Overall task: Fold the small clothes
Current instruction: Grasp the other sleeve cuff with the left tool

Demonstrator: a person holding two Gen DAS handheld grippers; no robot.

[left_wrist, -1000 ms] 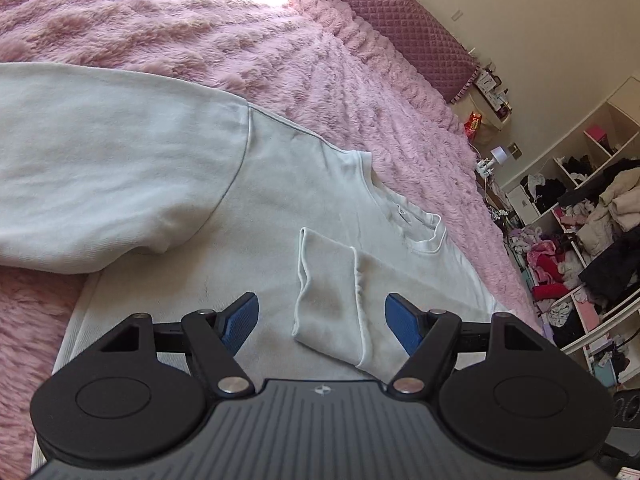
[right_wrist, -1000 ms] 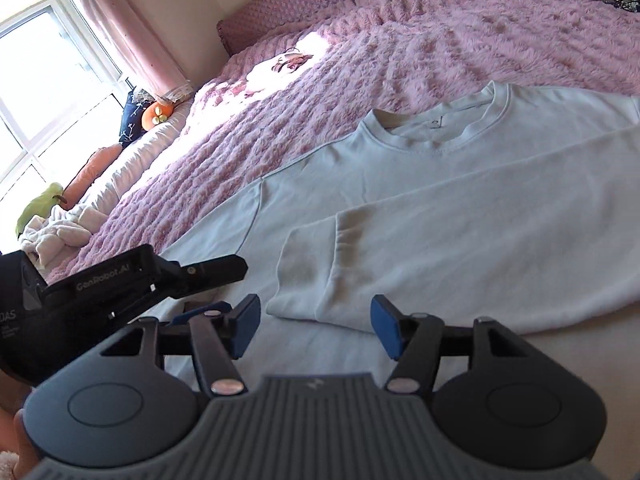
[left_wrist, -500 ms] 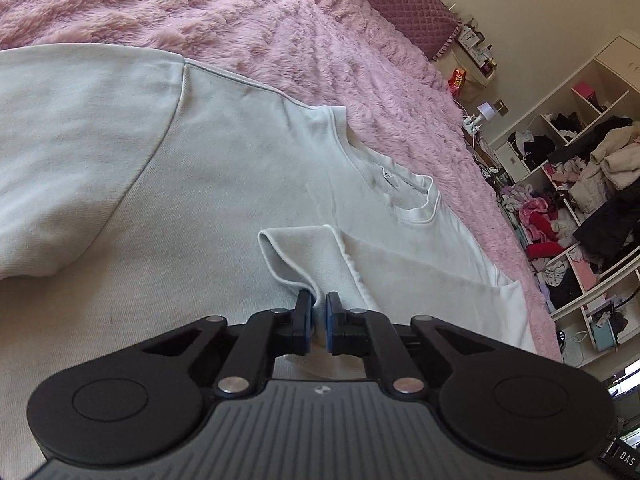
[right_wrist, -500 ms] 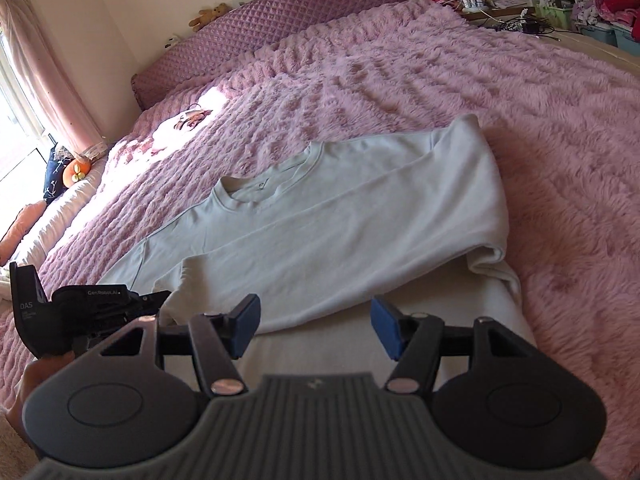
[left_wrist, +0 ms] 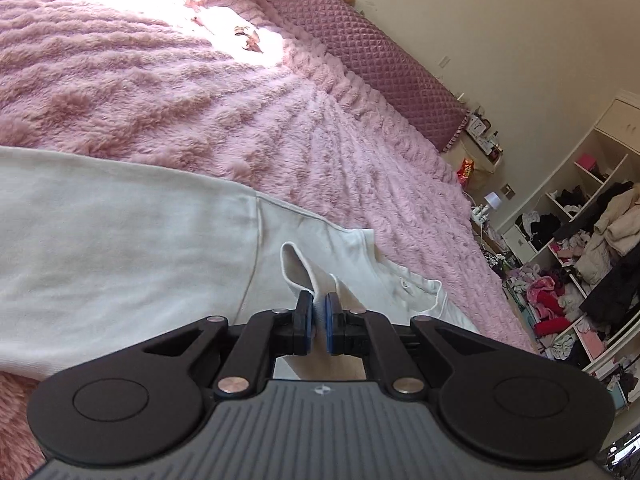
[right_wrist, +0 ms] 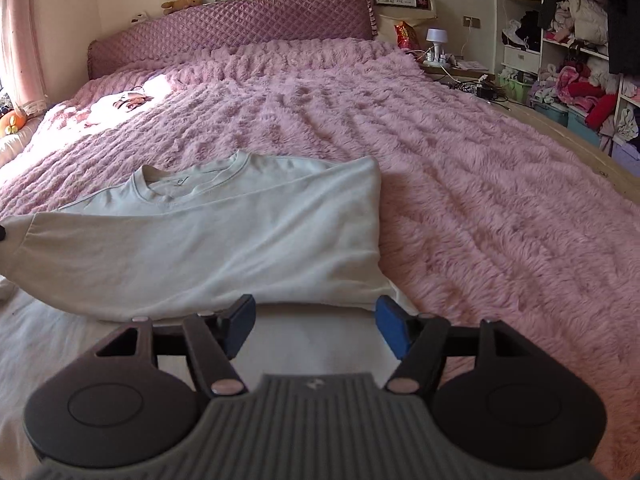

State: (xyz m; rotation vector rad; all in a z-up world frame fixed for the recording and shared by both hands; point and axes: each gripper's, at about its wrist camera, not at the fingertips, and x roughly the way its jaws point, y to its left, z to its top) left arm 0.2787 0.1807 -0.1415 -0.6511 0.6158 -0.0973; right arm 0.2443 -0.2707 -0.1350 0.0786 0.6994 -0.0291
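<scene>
A pale white sweatshirt (left_wrist: pixel 120 248) lies face up on the pink fluffy bedspread (left_wrist: pixel 200 92). My left gripper (left_wrist: pixel 318 322) is shut on the sleeve cuff (left_wrist: pixel 298 266) and holds it lifted above the sweatshirt's chest. In the right wrist view the sweatshirt (right_wrist: pixel 224 248) lies with its right sleeve folded across the body; the cuff (right_wrist: pixel 18 240) reaches the frame's left edge. My right gripper (right_wrist: pixel 316 330) is open and empty, low over the sweatshirt's lower part near the right fold.
A quilted purple headboard (right_wrist: pixel 232 28) stands at the far end of the bed. Open shelves with piled clothes (right_wrist: pixel 576 40) and a bedside table with a lamp (right_wrist: pixel 436 38) stand to the right. A small item (right_wrist: pixel 130 100) lies in the sunlit patch.
My left gripper closed on the sleeve cuff and lifted it, drawing it leftward over the body. My right gripper swung right along the sweatshirt and stayed open.
</scene>
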